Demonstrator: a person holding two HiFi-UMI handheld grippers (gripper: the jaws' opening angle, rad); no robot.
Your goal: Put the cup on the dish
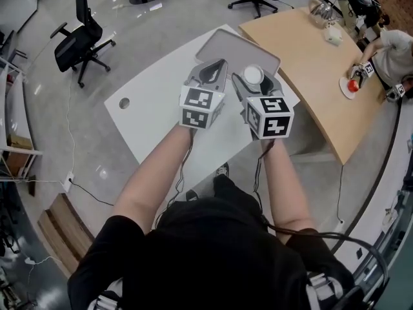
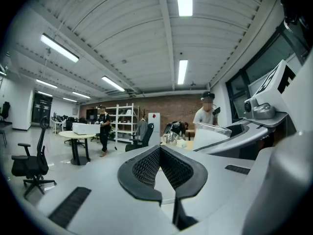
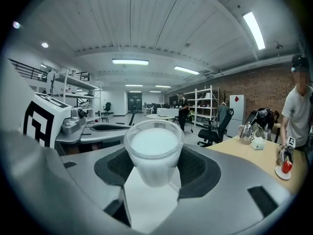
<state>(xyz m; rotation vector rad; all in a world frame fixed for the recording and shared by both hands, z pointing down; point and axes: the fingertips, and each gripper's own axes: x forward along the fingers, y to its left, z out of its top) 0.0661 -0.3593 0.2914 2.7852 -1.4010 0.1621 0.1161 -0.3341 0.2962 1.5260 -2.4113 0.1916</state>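
Observation:
A clear cup (image 1: 253,75) with a milky white inside stands upright between the jaws of my right gripper (image 1: 254,77), which is shut on it. In the right gripper view the cup (image 3: 153,151) fills the middle, and the right gripper (image 3: 154,169) clamps its lower half. My left gripper (image 1: 210,73) is level with it on the left, jaws closed with nothing between them (image 2: 160,150). From the left gripper view the cup (image 2: 209,135) shows at the right. Both grippers hover over a grey rectangular tray (image 1: 227,46) on the white table (image 1: 155,115). No other dish shows on this table.
A wooden table (image 1: 322,76) at the right carries a small plate with a red thing (image 1: 349,86), a kettle (image 1: 321,10) and a white item. A person (image 1: 393,53) sits at its far end. Black office chairs (image 1: 77,41) stand on the floor at the left and back.

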